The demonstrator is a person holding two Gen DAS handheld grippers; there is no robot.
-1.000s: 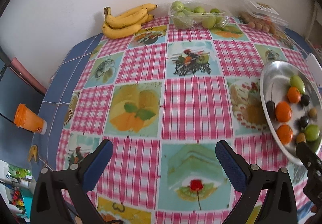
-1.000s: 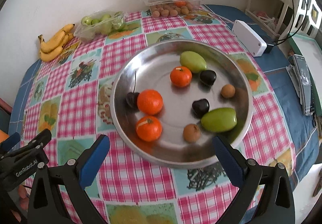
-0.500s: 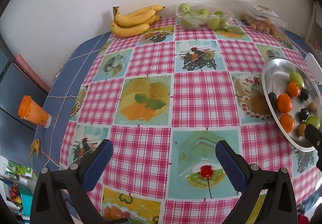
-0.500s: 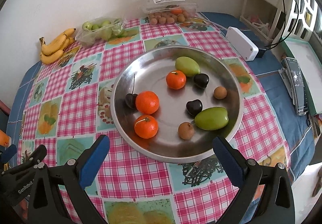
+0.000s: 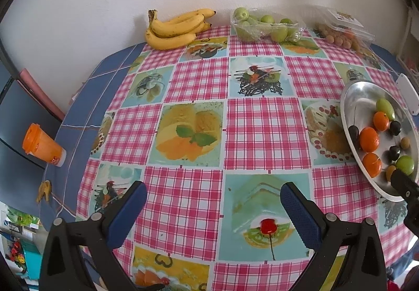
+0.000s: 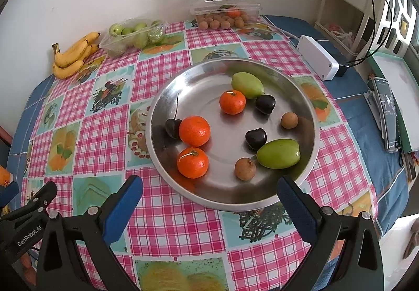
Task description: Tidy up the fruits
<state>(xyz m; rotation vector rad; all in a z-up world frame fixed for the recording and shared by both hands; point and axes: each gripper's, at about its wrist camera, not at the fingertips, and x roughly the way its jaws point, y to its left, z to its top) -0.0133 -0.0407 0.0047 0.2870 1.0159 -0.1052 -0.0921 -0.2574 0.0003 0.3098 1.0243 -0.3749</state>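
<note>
A round steel plate (image 6: 209, 76) sits on the checked tablecloth and holds three tangerines (image 6: 194, 130), two green fruits (image 6: 278, 154), dark cherries (image 6: 256, 138) and small brown longans (image 6: 244, 168). My right gripper (image 6: 208, 192) hangs open just in front of the plate's near rim, with nothing between its fingers. In the left wrist view the same plate (image 5: 366, 93) lies at the far right. My left gripper (image 5: 210, 198) is open above bare cloth, well left of the plate. The tip of the right gripper shows at that view's right edge.
At the wall stand a banana bunch (image 5: 176, 26), a clear tray of green fruit (image 5: 264, 25) and a lidded box of longans (image 6: 225, 12). A white box (image 6: 316, 56) with cables and a phone (image 6: 387, 113) lie right of the plate. An orange cup (image 5: 42, 145) stands left.
Both grippers have drawn back and up from the table, so the plate and the fruit at the wall look smaller. Both stay open; nothing on the table moved.
</note>
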